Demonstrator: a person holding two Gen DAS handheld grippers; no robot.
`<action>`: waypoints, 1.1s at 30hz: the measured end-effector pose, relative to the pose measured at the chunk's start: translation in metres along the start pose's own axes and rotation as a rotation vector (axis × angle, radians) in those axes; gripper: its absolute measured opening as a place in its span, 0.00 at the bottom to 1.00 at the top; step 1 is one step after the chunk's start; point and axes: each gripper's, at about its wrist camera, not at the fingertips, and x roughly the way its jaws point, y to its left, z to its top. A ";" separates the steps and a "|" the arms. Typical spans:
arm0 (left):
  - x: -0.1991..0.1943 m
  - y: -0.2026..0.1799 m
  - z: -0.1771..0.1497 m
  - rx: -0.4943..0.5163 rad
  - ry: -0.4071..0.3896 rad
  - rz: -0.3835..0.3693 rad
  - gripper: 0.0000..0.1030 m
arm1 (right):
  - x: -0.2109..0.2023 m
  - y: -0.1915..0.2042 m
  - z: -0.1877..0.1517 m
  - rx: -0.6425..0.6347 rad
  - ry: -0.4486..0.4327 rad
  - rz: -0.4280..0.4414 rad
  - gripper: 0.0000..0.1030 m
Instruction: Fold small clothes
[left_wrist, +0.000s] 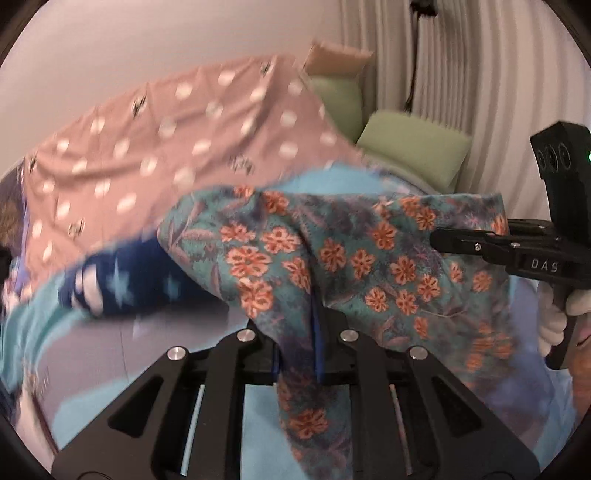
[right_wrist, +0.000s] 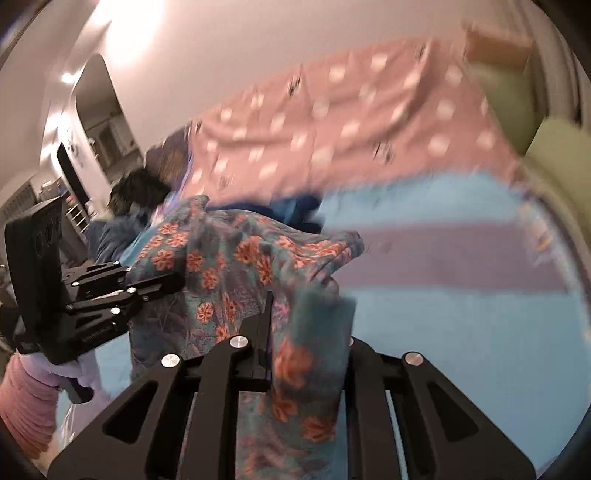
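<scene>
A teal garment with orange flowers (left_wrist: 332, 258) hangs lifted above the bed, stretched between both grippers. In the left wrist view my left gripper (left_wrist: 299, 328) is shut on one bunched edge of it, and cloth drapes down over the fingers. The right gripper (left_wrist: 436, 238) pinches the garment's other side at the right, held by a white-gloved hand (left_wrist: 554, 317). In the right wrist view my right gripper (right_wrist: 295, 317) is shut on the floral garment (right_wrist: 229, 266), whose fold hides one finger. The left gripper (right_wrist: 179, 282) bites the cloth at the left.
A blue and purple bed sheet (right_wrist: 443, 295) lies below. A pink spotted cover (left_wrist: 166, 147) is heaped at the back, with a dark blue starred cloth (left_wrist: 122, 284) in front of it. Green pillows (left_wrist: 413, 151) sit by the white curtain (left_wrist: 480, 74). A doorway (right_wrist: 99, 122) opens at the left.
</scene>
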 end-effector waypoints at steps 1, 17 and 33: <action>-0.002 -0.004 0.014 0.012 -0.021 0.001 0.13 | -0.006 -0.004 0.011 -0.006 -0.018 -0.019 0.14; 0.234 0.016 0.101 0.170 0.130 0.290 0.72 | 0.168 -0.148 0.083 0.024 0.153 -0.525 0.39; 0.232 -0.010 0.015 0.233 0.153 0.325 0.62 | 0.145 -0.171 -0.032 0.309 0.159 -0.451 0.59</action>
